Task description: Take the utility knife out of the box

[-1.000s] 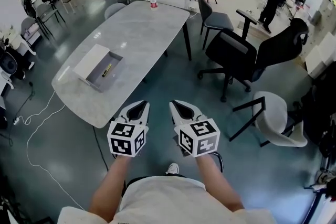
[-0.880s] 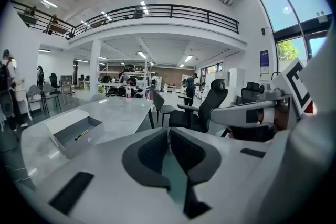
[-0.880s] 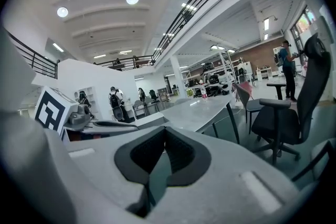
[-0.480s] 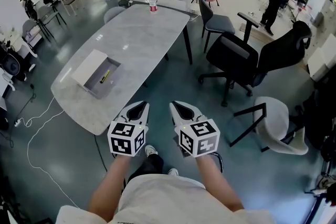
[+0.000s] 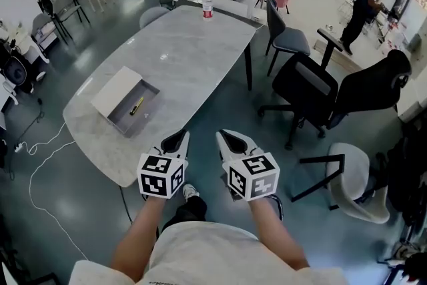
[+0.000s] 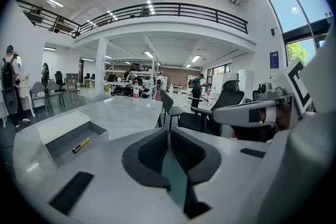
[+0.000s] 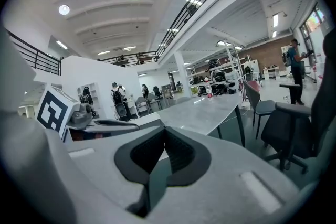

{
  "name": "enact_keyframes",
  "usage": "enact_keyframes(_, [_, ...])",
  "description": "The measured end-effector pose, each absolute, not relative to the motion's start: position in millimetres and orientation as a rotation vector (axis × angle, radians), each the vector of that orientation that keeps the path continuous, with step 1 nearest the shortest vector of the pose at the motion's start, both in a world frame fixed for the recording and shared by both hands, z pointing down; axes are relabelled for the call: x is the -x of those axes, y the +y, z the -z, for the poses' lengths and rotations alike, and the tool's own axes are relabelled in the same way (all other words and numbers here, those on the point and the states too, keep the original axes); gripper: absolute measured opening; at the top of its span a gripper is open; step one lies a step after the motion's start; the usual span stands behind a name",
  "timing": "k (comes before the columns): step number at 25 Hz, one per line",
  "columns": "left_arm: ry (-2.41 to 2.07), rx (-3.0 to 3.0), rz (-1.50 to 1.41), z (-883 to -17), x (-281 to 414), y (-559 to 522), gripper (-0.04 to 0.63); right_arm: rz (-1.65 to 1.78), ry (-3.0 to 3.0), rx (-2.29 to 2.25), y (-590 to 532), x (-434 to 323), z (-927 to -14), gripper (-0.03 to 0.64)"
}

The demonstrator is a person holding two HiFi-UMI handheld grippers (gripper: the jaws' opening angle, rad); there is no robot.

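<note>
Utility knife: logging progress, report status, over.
Left gripper, right gripper shut, empty, short of table. Utility knife lies in open box. Nothing between.

Bare table (image 5: 190, 50) surrounds the open-topped box (image 5: 125, 116); the office chair (image 5: 312, 87) stands well apart.

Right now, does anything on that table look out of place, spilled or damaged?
Nothing stands out. The open box sits near the left edge of the table with the utility knife lying inside, and the bottle stands upright at the far end. No spill or damage shows.
</note>
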State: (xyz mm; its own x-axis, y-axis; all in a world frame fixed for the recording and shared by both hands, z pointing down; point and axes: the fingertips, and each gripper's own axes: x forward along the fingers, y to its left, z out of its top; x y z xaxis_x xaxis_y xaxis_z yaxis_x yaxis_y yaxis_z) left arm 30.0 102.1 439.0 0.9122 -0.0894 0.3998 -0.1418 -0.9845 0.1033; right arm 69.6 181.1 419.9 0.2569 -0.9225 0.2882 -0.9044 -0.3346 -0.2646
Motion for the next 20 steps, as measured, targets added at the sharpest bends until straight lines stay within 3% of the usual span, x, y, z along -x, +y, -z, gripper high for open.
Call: enact_keyframes(20, [-0.253, -2.841, -0.586, -449, -98, -76, 0.023, 0.699, 1.92, 2.451, -7, -141, -420, 0.005])
